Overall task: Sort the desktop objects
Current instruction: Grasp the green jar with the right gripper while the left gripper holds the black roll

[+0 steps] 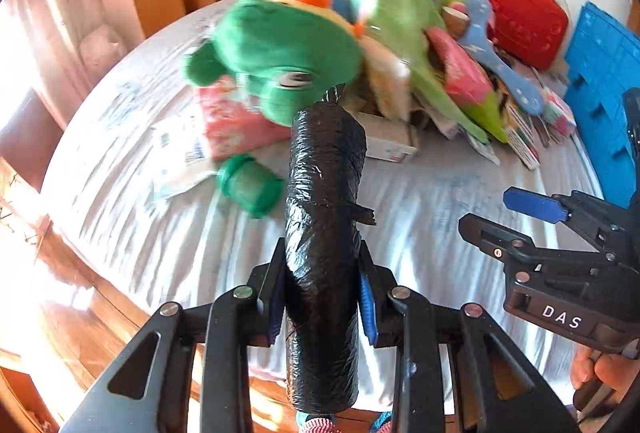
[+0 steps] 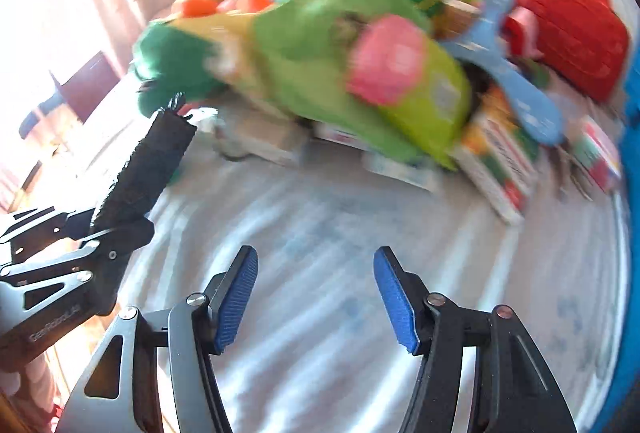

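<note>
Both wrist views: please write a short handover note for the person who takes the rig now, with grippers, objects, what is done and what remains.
Left gripper: shut on the black roll of bags, lifted clear of the white cloth.
Right gripper: open, nothing between its fingers, over bare cloth.
Things: the unsorted pile, with green plush frog, blue brush, red bag and booklets, lies at the far side; a blue crate stands at the right edge.
Done: the roll is picked up.
Left: place the roll, then sort the pile.
</note>
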A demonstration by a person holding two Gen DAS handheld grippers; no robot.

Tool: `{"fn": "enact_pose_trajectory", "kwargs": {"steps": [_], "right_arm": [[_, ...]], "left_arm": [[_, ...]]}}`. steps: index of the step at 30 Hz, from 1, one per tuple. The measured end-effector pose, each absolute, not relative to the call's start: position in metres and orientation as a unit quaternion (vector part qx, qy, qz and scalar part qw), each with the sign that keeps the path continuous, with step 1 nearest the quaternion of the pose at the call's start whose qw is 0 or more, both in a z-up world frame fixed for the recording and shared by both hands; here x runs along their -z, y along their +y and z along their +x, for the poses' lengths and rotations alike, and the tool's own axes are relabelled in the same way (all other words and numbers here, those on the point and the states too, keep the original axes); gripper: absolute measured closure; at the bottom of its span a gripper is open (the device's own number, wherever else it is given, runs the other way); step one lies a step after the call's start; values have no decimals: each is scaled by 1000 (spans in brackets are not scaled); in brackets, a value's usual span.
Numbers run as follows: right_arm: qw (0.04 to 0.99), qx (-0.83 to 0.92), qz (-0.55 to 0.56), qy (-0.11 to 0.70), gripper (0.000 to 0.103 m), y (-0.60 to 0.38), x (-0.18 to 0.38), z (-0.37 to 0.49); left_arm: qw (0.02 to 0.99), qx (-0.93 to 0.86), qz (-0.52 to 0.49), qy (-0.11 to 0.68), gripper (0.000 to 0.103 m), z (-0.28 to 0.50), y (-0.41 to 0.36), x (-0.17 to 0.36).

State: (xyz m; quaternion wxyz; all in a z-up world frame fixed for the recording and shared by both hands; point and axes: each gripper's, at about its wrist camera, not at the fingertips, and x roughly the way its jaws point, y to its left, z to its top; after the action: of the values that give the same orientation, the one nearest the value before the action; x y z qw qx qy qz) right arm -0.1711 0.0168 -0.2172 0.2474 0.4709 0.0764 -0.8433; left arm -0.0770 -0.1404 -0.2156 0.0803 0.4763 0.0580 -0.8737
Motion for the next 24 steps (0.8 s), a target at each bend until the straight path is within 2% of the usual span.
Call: {"fn": "enact_pose_trajectory", "kwargs": {"steps": [7, 15, 18, 24], "right_arm": [[314, 823, 462, 103, 42, -96, 226, -168], [311, 814, 476, 119, 42, -166, 258, -183], [295, 804, 498, 137, 58, -181, 279, -191], [295, 808, 488, 148, 58, -179, 273, -175]], "left_arm": [[161, 851, 491, 94, 73, -75, -239, 244], [154, 842, 501, 127, 73, -105, -283, 276], [146, 843, 501, 127, 73, -113, -285, 278], [132, 852, 491, 123, 73, -102, -288, 262]]}}
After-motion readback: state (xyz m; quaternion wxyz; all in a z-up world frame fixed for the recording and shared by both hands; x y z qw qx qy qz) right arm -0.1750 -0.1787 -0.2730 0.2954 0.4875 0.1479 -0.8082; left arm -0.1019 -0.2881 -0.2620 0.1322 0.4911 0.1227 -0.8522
